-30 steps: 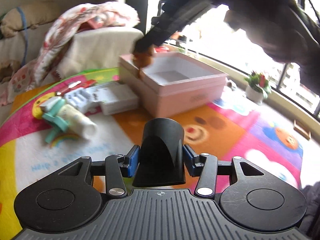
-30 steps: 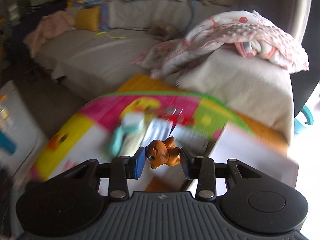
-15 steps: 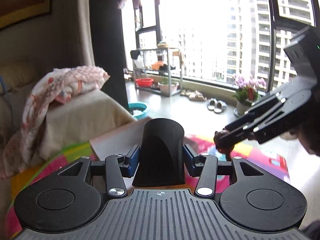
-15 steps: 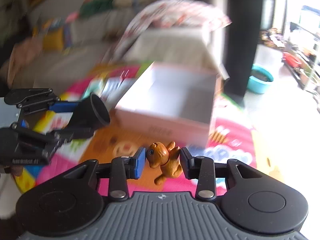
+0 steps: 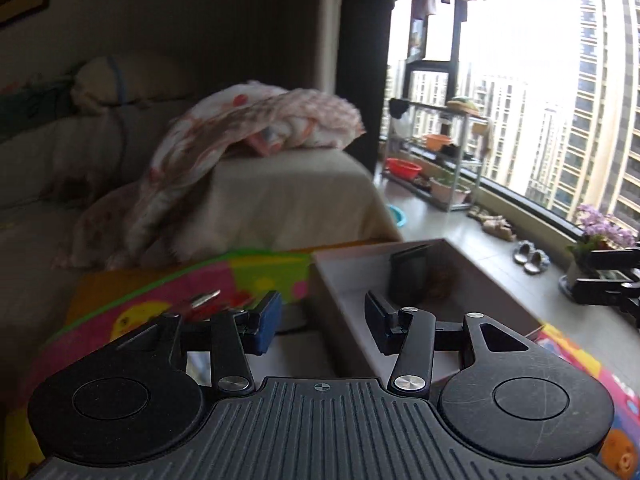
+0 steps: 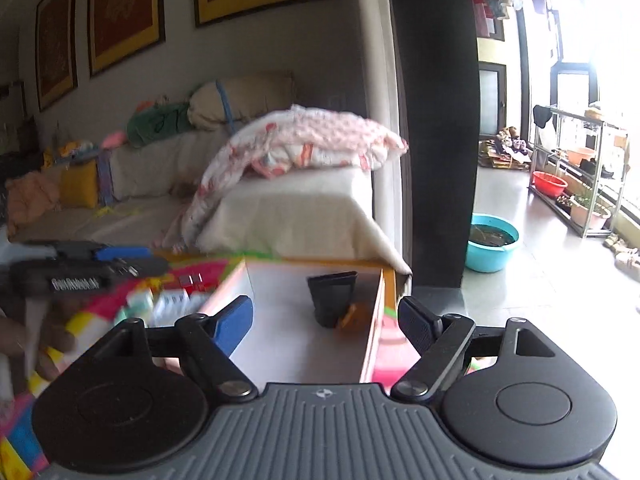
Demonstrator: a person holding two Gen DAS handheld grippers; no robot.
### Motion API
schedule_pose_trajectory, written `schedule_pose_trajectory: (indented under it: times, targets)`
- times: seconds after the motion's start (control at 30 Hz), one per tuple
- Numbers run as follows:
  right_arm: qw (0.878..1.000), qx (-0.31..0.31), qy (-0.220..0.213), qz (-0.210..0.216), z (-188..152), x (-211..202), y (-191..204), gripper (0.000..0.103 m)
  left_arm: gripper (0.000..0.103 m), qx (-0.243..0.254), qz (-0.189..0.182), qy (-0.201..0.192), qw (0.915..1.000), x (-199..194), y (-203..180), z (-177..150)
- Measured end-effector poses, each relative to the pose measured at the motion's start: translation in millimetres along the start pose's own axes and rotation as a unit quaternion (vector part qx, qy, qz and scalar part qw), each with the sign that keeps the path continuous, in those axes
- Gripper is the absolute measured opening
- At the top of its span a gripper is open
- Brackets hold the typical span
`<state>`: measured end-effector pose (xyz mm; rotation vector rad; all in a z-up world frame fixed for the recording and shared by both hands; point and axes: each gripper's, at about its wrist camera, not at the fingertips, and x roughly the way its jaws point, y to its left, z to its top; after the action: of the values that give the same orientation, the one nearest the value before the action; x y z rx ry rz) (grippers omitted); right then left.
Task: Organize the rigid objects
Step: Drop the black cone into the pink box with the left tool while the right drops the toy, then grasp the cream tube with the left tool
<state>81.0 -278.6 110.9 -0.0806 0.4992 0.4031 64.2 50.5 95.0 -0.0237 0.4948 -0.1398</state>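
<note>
One open box (image 6: 372,344), one black cup (image 6: 332,298) and one orange toy (image 6: 354,318) inside it, two grippers, left gripper (image 5: 322,322), right gripper (image 6: 326,322), three framed pictures (image 6: 120,12), one blue basin (image 6: 494,248), two red basins (image 6: 550,184), one play mat (image 5: 168,300)

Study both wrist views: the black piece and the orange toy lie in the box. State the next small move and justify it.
Probably swing the left claw left and down toward the white items on the mat. Its jaws stand open and empty. The black piece and orange toy already lie in the box, so those items look next.
</note>
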Motion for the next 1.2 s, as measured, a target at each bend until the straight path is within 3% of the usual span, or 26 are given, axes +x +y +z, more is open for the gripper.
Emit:
schedule_pose_trajectory:
  times: [0.07,0.17,0.23,0.3,0.47,0.8,0.97,1.1,1.2]
  targets:
    - [0.999,-0.045,0.0,-0.021,-23,1,17,0.08,0.052,-0.028,0.043,0.003,0.9987,-8,26,-19]
    - [0.998,-0.069,0.01,-0.005,-44,3,38,0.08,0.051,-0.112,0.087,-0.006,0.9899,-22,68,-42]
    - [0.998,-0.059,0.02,0.02,-49,5,50,0.08,0.05,-0.174,0.092,-0.001,0.9805,-31,89,-56]
    - [0.997,-0.063,0.024,0.033,-51,9,63,0.08,0.05,-0.197,0.08,0.019,0.9769,-25,97,-60]
    - [0.994,-0.103,0.021,0.026,-50,14,89,0.08,0.051,-0.146,0.065,0.058,0.9855,6,70,-56]
    - [0.993,-0.109,0.045,0.018,-55,14,92,0.081,0.048,-0.061,0.123,0.087,0.9867,56,61,-56]
    - [0.992,-0.113,0.053,0.021,-55,18,98,0.081,0.045,-0.057,0.085,0.09,0.9907,21,56,-71]
    - [0.99,-0.125,0.051,0.028,-50,18,107,0.081,0.044,-0.079,0.008,0.118,0.9898,-31,44,-94]
    - [0.989,-0.133,0.048,0.043,-40,20,118,0.081,0.044,-0.062,-0.001,0.122,0.9905,-58,32,-108]
